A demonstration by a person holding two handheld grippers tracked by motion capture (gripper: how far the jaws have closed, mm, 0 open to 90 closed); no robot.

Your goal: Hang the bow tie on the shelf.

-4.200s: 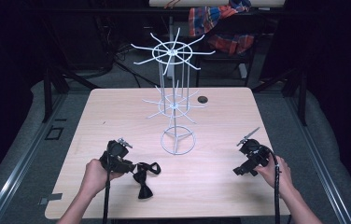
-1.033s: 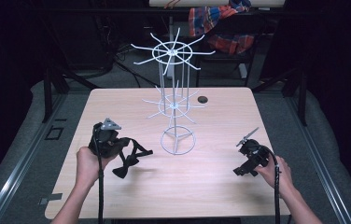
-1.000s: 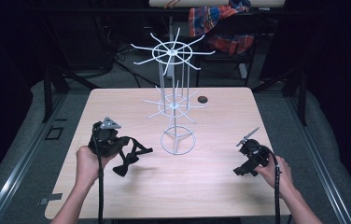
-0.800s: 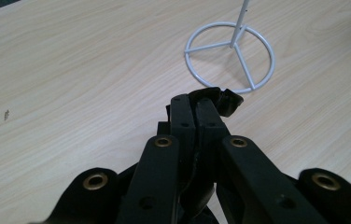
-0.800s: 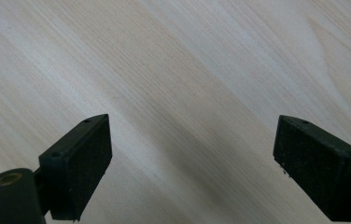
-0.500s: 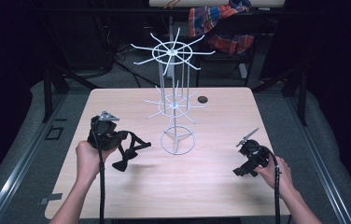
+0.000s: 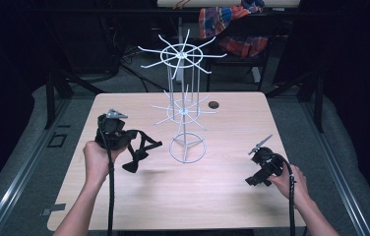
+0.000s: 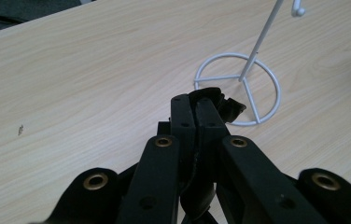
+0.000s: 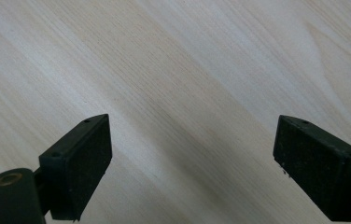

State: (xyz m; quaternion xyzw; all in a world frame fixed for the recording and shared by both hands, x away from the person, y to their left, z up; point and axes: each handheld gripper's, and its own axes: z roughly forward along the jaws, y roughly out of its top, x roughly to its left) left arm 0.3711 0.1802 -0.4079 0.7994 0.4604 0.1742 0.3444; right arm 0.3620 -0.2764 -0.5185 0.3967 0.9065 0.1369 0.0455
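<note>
My left gripper (image 7: 124, 139) is clamped on a black bow tie (image 7: 141, 150), jaws pressed together on its strap. The bow tie hangs off the table (image 7: 212, 196), just left of the white wire rack (image 7: 185, 113), near its ring base (image 8: 239, 88). In the left gripper view the ring base sits right past the jaw tips. My right gripper (image 7: 264, 164) is right of the rack, well apart from it, low over bare table wood, jaws wide apart, nothing between the pads (image 9: 82, 163). A small dark round thing (image 7: 214, 104) lies behind the rack.
</note>
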